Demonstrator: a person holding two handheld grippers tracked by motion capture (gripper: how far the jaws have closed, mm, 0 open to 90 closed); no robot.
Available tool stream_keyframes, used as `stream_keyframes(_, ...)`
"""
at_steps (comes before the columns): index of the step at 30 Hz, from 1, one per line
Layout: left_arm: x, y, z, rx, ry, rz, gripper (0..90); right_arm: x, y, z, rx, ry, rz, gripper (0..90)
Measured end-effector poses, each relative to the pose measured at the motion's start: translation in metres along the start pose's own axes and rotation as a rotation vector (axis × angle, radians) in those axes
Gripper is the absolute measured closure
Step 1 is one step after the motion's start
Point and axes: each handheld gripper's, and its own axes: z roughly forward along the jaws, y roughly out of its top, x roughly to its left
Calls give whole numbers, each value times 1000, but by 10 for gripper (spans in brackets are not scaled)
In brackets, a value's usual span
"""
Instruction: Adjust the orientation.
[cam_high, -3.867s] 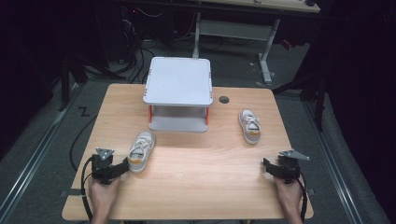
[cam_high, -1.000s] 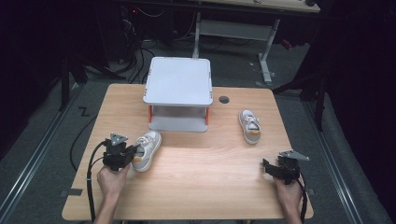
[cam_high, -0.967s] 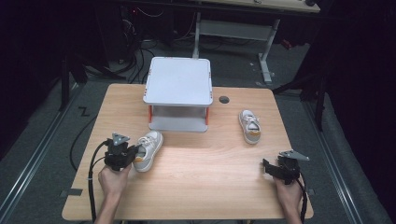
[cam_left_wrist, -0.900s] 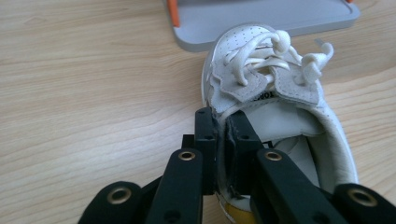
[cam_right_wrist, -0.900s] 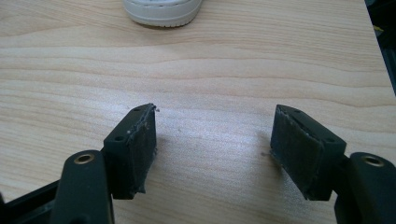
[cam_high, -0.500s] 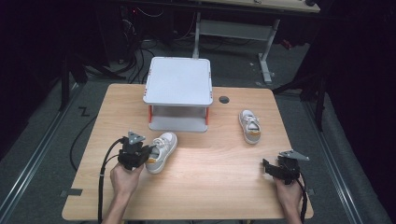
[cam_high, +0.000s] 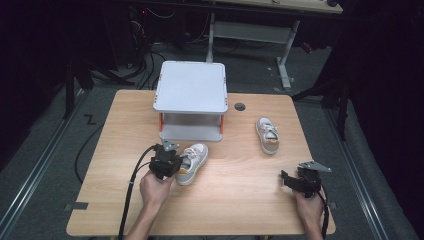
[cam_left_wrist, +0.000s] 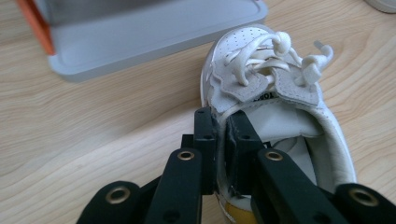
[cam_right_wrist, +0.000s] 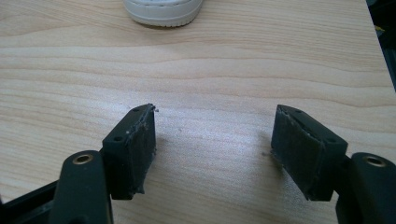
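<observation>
The left gripper (cam_high: 172, 162), clamped on the shoe (cam_high: 192, 156), has dragged it right, near the stand (cam_high: 190, 100); the right gripper (cam_high: 292, 181) rests released by the table's (cam_high: 240, 200) right edge.

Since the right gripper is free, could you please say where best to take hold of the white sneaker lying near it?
Pinch the white sneaker's side collar, one jaw inside the opening, coming from the heel end, which faces the open right gripper.
</observation>
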Motion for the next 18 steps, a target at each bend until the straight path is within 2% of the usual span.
stream_keyframes(2, -9, 5, 7, 6, -18, 9, 839, 0, 0, 0, 0, 1, 0, 306)
stream_keyframes(4, -12, 7, 10, 8, -18, 11, 839, 0, 0, 0, 0, 0, 0, 306)
stream_keyframes(6, -22, 12, 17, 21, 4, 42, 839, 0, 0, 0, 0, 1, 0, 306)
stream_keyframes(8, -25, 13, 20, 25, 9, 47, 838, 0, 0, 0, 0, 1, 0, 305)
stream_keyframes(12, -36, 18, 29, 36, -7, 46, 837, 0, 0, 0, 0, 1, -1, 304)
stream_keyframes(16, -50, 21, 38, 55, -6, 74, 824, 0, 0, 0, 0, 1, 0, 304)
stream_keyframes(18, -51, 21, 38, 58, -2, 82, 822, 0, 0, 0, 0, 1, 0, 305)
